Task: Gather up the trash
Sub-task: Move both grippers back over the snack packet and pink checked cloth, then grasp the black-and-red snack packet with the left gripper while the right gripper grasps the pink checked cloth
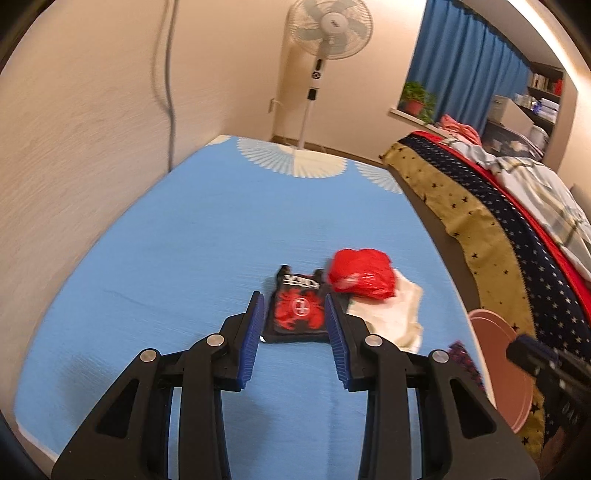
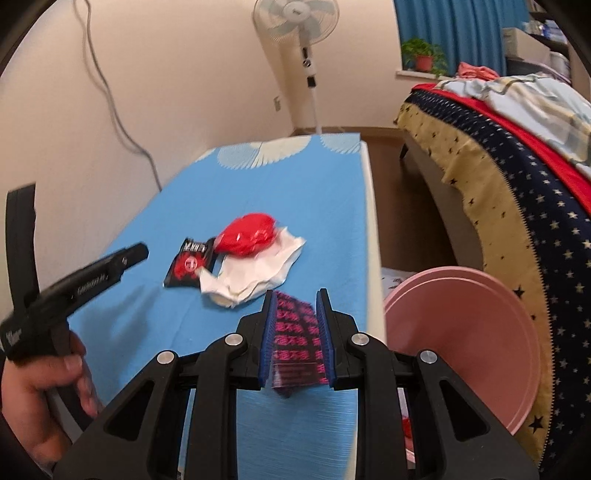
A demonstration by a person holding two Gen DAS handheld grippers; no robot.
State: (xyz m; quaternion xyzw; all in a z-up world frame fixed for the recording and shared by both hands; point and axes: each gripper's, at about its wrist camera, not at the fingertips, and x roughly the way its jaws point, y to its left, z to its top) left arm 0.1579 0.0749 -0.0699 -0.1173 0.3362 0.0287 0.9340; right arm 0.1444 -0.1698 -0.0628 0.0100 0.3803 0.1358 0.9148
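Observation:
On the blue-covered table [image 1: 166, 258] lie a black-and-red packet [image 1: 299, 314] [image 2: 188, 264], a crumpled red plastic bag [image 1: 360, 275] [image 2: 247, 236] and white paper [image 1: 395, 314] [image 2: 258, 273]. My left gripper [image 1: 293, 299] [image 2: 142, 251] is open; the packet shows between its fingers but lies a little beyond them, untouched. My right gripper [image 2: 296, 293] [image 1: 517, 347] is shut on a dark wrapper with pink print [image 2: 295, 339] [image 1: 463, 356], near the table's right edge. A hand [image 2: 48, 387] holds the left gripper's handle.
A pink basin [image 2: 461, 339] [image 1: 498, 350] stands on the floor between the table and a bed with a star-patterned cover [image 2: 517, 206]. A standing fan [image 1: 328, 29] is beyond the table's far end. A cable [image 1: 170, 92] hangs down the wall on the left.

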